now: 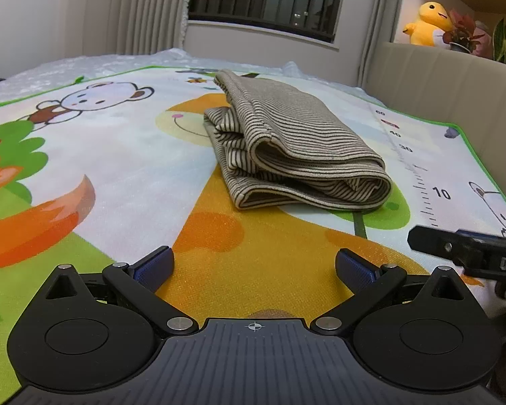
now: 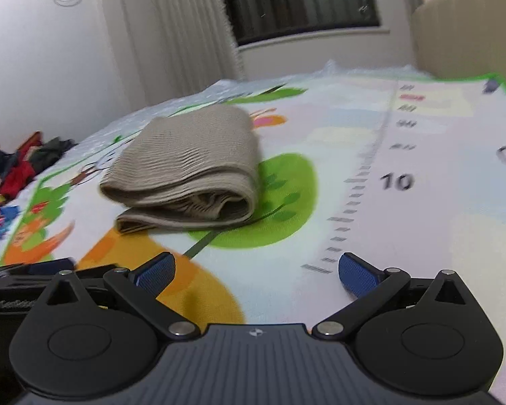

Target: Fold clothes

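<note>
- A striped knit garment (image 1: pixel 297 148), beige with thin dark lines, lies folded in soft rolled layers on a cartoon-printed play mat (image 1: pixel 118 155).
- The left gripper (image 1: pixel 254 266) has its blue ribbed pads spread wide, holding nothing, short of the bundle.
- The right gripper (image 2: pixel 256 271) is likewise spread and empty.
- Bare mat surrounds the bundle; a green border (image 1: pixel 475 155) edges the mat beside a padded beige wall (image 1: pixel 448 84).
</note>
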Motion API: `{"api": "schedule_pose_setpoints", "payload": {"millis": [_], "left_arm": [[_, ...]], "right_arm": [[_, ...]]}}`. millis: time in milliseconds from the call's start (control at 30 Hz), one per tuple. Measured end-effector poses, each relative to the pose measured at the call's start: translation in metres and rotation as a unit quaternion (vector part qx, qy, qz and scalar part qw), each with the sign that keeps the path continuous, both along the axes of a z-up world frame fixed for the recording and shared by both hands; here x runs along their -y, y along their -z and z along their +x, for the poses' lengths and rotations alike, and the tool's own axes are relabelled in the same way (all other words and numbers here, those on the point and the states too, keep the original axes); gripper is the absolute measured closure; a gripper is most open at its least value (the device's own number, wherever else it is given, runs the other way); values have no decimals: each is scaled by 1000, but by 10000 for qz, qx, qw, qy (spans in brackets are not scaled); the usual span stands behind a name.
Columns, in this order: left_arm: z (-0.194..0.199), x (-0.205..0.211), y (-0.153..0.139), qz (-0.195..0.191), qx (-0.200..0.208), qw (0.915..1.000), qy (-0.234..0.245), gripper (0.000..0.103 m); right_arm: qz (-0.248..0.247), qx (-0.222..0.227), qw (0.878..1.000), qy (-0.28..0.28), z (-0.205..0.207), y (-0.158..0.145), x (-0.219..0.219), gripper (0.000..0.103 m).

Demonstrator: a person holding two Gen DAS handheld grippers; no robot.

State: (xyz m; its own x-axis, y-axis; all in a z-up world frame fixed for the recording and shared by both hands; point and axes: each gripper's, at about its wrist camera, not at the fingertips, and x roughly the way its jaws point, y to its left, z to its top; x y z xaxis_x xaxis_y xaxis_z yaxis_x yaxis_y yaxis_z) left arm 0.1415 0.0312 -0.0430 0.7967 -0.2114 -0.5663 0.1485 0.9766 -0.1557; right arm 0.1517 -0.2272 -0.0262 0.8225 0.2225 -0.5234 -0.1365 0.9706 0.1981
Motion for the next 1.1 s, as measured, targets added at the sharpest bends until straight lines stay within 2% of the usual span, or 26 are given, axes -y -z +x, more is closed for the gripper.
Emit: {"api": "schedule_pose_setpoints", "payload": {"millis": [100,167,233,333,567,1100], "left_arm": [[0,-1,0,-24,0,10000,1,0],[0,-1,0,-30,1,10000,1,0],[0,-2,0,-42,-6,10000,3,0],[0,-2,0,-57,-2,10000,-1,0],[0,-2,0,-79,2,10000,-4,0],[0,-3,0,-130,13,9999,0,0]], "right_arm": [[-416,-102,9991,-39,10,-1,-2,0],[-387,-349,9983,-275,19,2,1,0],[-392,-411,9977,-369,20,4,1,0],[-284,-290,9986,-343,16,5,3,0],[417,-190,9985,-290,13,6,22,0],[474,-165,9984,-278,11,6,23,0]]}}
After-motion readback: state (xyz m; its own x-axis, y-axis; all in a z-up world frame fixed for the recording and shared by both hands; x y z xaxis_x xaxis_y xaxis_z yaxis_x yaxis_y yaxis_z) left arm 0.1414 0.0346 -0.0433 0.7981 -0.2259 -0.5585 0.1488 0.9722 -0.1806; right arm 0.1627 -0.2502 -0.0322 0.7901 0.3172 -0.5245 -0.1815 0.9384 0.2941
